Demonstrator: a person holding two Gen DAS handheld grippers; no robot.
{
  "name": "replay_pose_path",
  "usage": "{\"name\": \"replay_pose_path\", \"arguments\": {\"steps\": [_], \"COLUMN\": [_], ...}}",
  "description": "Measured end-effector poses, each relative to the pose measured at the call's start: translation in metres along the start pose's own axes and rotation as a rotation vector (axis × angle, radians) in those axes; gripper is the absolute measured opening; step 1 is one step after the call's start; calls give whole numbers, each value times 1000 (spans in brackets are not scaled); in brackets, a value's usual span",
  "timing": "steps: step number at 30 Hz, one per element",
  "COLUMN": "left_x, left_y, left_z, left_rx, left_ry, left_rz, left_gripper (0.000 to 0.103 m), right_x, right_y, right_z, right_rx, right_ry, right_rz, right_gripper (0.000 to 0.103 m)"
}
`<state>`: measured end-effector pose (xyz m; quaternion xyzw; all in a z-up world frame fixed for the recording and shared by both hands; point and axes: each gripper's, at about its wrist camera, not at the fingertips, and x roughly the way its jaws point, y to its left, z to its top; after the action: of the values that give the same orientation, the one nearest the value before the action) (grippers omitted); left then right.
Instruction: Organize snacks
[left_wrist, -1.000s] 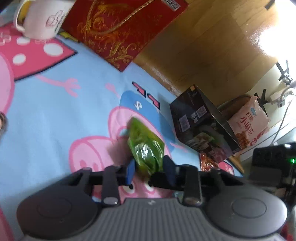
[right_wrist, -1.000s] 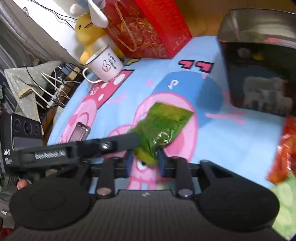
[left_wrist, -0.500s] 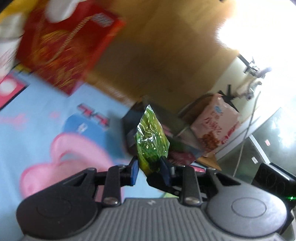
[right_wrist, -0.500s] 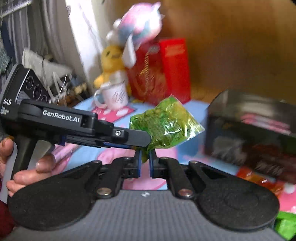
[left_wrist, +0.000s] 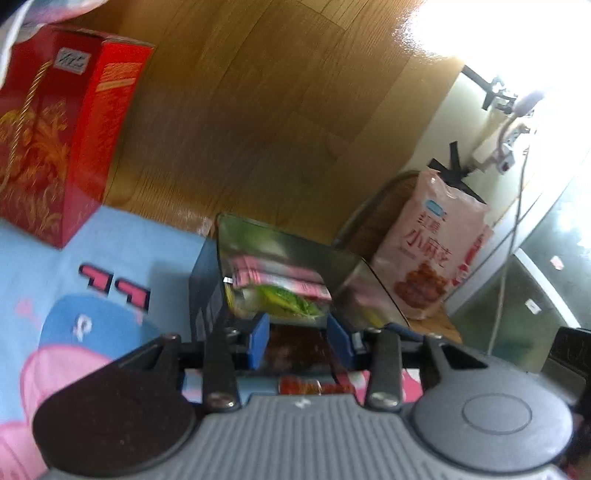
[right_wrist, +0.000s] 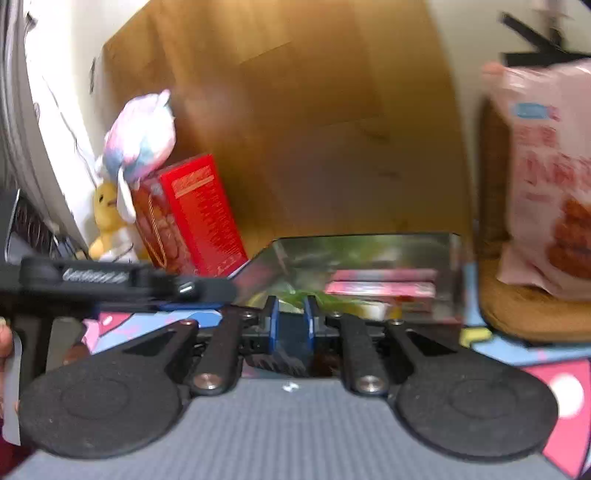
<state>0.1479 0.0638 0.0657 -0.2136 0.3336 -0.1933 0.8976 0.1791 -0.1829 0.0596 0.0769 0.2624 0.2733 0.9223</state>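
Observation:
A dark open box (left_wrist: 207, 295) with shiny inner walls stands on the cartoon mat. Inside it lie a green snack packet (left_wrist: 286, 301) and pink packets (left_wrist: 280, 278). My left gripper (left_wrist: 298, 341) is open and empty just in front of the box's near edge. My right gripper (right_wrist: 291, 325) is open with a narrow gap, also empty, at the box's near rim (right_wrist: 362, 236). The green packet (right_wrist: 314, 297) shows just beyond its fingertips, inside the box, with pink packets (right_wrist: 384, 282) behind. The left gripper's body (right_wrist: 122, 282) crosses the right wrist view at left.
A red gift box (left_wrist: 62, 140) stands at the back left, with plush toys (right_wrist: 136, 147) by it. A big pink snack bag (left_wrist: 432, 251) sits on a brown cushion (right_wrist: 532, 314) right of the box. An orange-red packet (left_wrist: 306, 386) lies on the mat under my left gripper.
Both grippers carried the green packet up off the mat and over to the dark box. Both have let go; the packet now lies inside the box.

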Motion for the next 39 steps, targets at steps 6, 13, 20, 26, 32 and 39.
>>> {"name": "replay_pose_path", "arguments": {"steps": [6, 13, 20, 26, 32, 39], "left_x": [-10, 26, 6, -1, 35, 34], "left_y": [-12, -26, -35, -26, 8, 11], "left_z": [-34, -70, -103, -79, -59, -63], "left_rx": [46, 106, 125, 52, -95, -83], "left_ry": [56, 201, 287, 224, 232, 203], "left_rz": [-64, 24, 4, 35, 56, 11], "left_gripper": [37, 37, 40, 47, 49, 46], "right_x": [-52, -40, -4, 10, 19, 24], "right_y": [-37, -43, -64, -65, -72, -67], "right_z": [-32, -43, -40, -44, -42, -50], "right_rx": [124, 183, 226, 218, 265, 334], "right_ry": [-11, 110, 175, 209, 230, 243], "right_rz": [-51, 12, -15, -30, 13, 121], "right_gripper": [21, 21, 35, 40, 40, 24]}}
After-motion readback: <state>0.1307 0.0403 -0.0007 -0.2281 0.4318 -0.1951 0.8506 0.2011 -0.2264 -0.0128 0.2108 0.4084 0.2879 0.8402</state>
